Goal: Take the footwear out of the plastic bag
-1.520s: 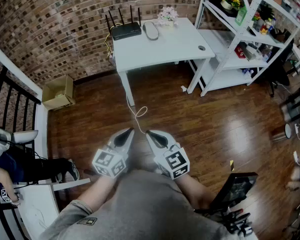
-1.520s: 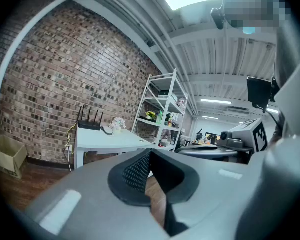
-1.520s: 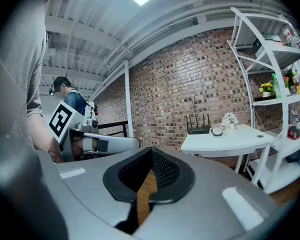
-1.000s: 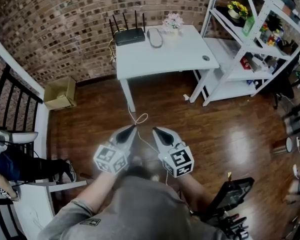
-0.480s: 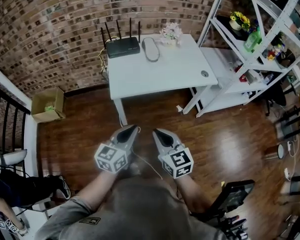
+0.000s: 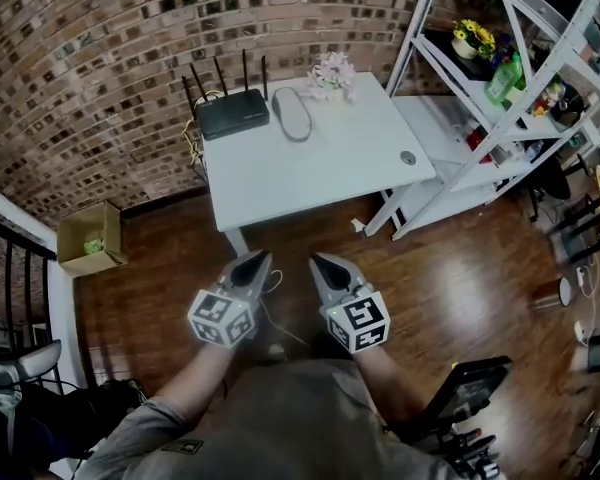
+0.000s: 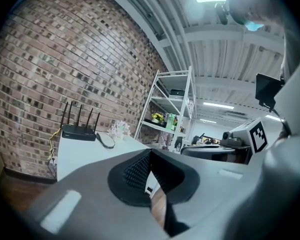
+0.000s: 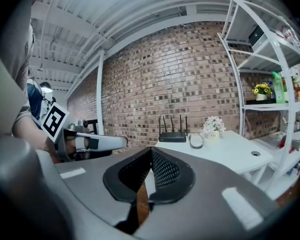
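Nearer the white table [image 6: 325, 158] than a moment ago, the left gripper [image 6: 251, 264] and right gripper [image 6: 323, 266] are travelling with jaws pressed together, carrying nothing. No plastic bag or footwear is showing anywhere; removal is not yet beginning.

the white shelf rack [image 6: 440, 128] is cut off by the top and right edges.

Grey left gripper [image 6: 252, 259], grey right gripper [image 6: 320, 262]; black-and-white marker cubes [image 6: 220, 318]. Ahead: white rectangular table [image 6: 320, 173], black antennaed router [image 6: 232, 114], red-brown brick wall [image 6: 90, 58]. Beneath: dark brown plank floor [image 6: 460, 268].
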Motion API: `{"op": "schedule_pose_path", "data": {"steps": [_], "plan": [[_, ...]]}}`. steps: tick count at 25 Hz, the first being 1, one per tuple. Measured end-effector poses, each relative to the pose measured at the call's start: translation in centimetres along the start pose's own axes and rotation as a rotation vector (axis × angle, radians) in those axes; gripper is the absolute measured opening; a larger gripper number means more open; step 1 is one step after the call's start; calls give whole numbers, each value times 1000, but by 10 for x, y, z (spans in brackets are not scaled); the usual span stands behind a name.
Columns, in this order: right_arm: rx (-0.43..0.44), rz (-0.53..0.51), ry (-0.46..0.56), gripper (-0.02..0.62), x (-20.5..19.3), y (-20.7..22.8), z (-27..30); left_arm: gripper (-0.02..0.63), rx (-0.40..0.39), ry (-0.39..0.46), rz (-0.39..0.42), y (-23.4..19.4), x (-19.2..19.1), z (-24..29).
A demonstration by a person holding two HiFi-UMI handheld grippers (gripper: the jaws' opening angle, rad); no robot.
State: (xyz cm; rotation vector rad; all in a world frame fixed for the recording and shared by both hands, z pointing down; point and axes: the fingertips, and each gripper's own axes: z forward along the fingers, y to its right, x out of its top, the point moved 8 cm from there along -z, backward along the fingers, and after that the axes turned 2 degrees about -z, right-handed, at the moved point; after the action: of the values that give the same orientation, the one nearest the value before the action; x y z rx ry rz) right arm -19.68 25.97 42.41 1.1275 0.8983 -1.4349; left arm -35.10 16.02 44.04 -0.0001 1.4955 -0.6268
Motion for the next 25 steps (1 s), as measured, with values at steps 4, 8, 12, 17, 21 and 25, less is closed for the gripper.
{"op": "schedule_pose_path", "data": {"steps": [4, 8, 12, 17, 21, 25], "plan": [[4, 3, -5, 12, 4, 28, 18, 0, 13, -16, 2, -12, 3, 27], [28, 1, 0, 12, 8, 69, 43, 0, 54, -18, 17, -27, 10, 66], [60, -6, 2, 12, 10, 121, 65, 2, 101, -22, 28, -35, 14, 113], [118, -21, -13, 12, 15, 185, 90, 0, 166, -24, 34, -38, 21, 171], [167, -19, -36, 12, 12, 224, 104, 1, 225, -32, 28, -36, 23, 204], [189, -26, -56, 12, 9, 254, 121, 0, 266, -41, 23, -39, 24, 229]]}}
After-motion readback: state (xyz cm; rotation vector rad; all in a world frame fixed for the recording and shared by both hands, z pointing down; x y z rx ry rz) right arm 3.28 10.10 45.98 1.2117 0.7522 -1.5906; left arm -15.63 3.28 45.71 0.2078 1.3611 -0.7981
